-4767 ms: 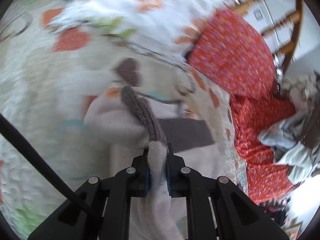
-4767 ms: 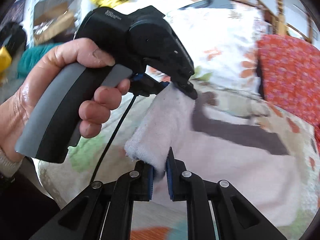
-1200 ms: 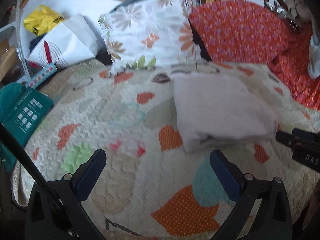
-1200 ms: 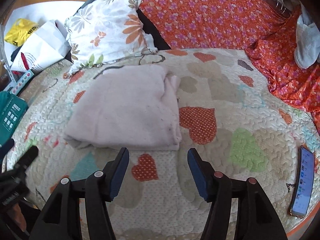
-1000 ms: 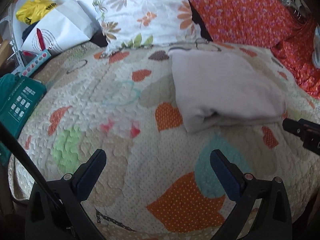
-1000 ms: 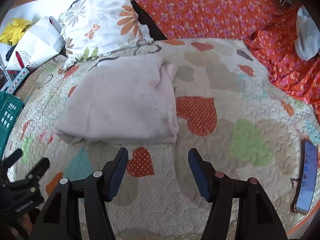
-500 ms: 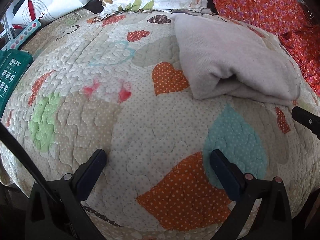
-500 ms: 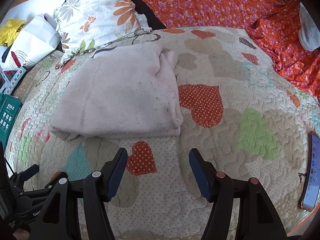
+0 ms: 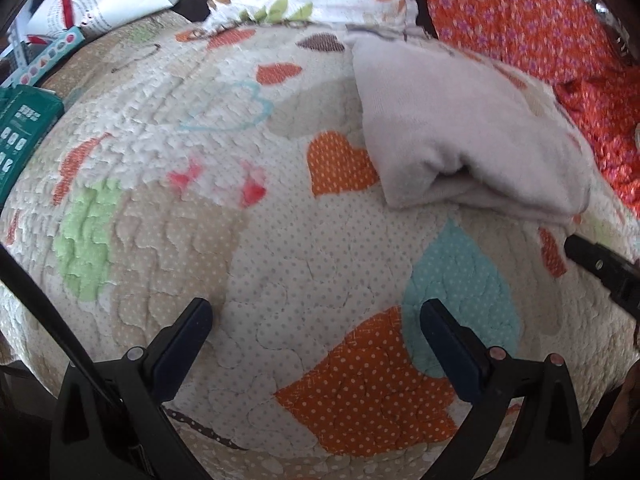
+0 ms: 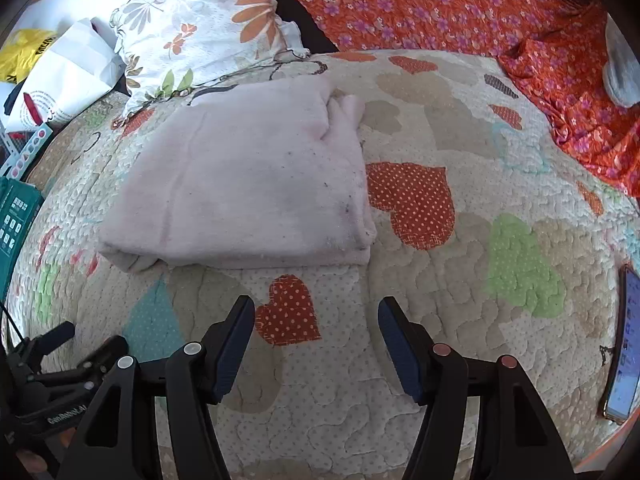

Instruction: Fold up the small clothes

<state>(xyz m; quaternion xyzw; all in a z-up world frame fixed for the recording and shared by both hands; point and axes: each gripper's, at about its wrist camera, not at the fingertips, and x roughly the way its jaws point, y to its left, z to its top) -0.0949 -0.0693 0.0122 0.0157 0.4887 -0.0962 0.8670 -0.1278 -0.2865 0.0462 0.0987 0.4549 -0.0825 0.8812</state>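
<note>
Both grippers, left gripper [image 9: 316, 316] and right gripper [image 10: 316, 316], hang with jaws spread wide and empty over the heart-patterned quilt [image 10: 440, 280]. One folded pale pink garment [image 10: 248, 184] lies ahead of the right gripper, slightly left. One floral pillow [image 10: 204, 20] sits beyond it, one phone [image 10: 624, 344] far right

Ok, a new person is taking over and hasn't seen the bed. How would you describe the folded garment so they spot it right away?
Start at the heart-patterned quilt covering the bed, then look toward the flowered pillow at its far side. Just in front of that pillow lies the folded garment, a pale pink, fuzzy rectangle. It is the only plain, unpatterned fabric there, beside a red dotted heart patch.
</note>
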